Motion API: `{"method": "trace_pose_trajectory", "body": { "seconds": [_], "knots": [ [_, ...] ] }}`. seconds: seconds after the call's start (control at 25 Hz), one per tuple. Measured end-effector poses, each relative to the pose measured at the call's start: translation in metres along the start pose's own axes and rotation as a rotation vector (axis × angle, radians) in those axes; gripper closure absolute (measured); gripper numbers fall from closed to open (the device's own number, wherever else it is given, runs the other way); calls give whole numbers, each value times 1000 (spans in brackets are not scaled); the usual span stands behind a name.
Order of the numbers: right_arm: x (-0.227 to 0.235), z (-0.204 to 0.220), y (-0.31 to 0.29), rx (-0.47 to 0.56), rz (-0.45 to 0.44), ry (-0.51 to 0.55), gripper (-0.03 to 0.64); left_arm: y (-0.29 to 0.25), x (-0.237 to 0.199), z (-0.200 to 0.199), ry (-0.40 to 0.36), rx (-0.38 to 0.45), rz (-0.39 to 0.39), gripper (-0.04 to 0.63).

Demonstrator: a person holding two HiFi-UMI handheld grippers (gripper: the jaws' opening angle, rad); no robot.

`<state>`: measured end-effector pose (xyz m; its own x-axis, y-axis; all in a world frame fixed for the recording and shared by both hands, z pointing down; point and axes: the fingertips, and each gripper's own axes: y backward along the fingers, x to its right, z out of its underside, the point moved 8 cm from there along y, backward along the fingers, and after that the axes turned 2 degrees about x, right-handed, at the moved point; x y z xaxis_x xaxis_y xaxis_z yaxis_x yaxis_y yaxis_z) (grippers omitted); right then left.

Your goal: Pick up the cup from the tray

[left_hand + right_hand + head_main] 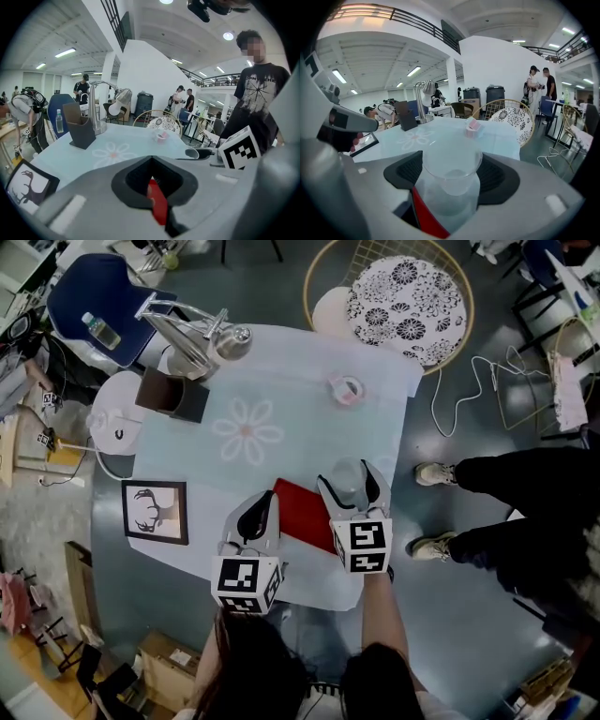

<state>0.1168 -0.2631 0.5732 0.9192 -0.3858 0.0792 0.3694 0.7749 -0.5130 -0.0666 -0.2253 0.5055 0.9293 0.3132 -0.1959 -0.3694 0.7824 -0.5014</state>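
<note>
As seen along right tool: pinches the clear cup between both black pads, jaws spread wide, one pad against each side of the wall. Holds it upright, rim open to the top. Shows red tray under and just left of the cup base; cannot tell whether base rests on tray or hangs clear. Points forward and down over the counter.

Same check on left tool: pressed together, pinching nothing. Shows only a strip of red tray through the notch between its pads. Hangs over the tray's left edge, just left of right tool, apart from the cup.

Ahead of both tools, on the pale cloth: flower print straight ahead of left tool, pink tape roll well ahead of right tool. Ahead-left of left tool: dark open-top holder, with chrome desk lamp just beyond it. Left of left tool: framed deer picture, flat on the counter near its edge. Past the far counter edge, ahead-right of right tool: wicker chair with black-and-white patterned cushion. Right of right tool, off the counter: standing person in dark trousers and pale shoes, toes toward the counter.
</note>
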Motion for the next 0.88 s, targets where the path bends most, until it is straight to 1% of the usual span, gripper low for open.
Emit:
{"method": "trace_pose_trajectory", "body": {
  "seconds": [0.12,0.28,0.4,0.68,0.88],
  "knots": [
    [0,-2,0,4,-4,6,237,2,-5,1,19,2,-8,595],
    [1,-5,2,12,-6,0,218,4,-5,2,-2,-6,-3,595],
    [0,-9,4,18,-5,7,212,7,-4,3,4,-5,0,595],
    [-1,-22,16,37,49,36,199,16,-4,-2,15,14,-5,595],
    [-9,-37,35,55,45,39,199,26,0,-14,0,43,9,595]
  ]
}}
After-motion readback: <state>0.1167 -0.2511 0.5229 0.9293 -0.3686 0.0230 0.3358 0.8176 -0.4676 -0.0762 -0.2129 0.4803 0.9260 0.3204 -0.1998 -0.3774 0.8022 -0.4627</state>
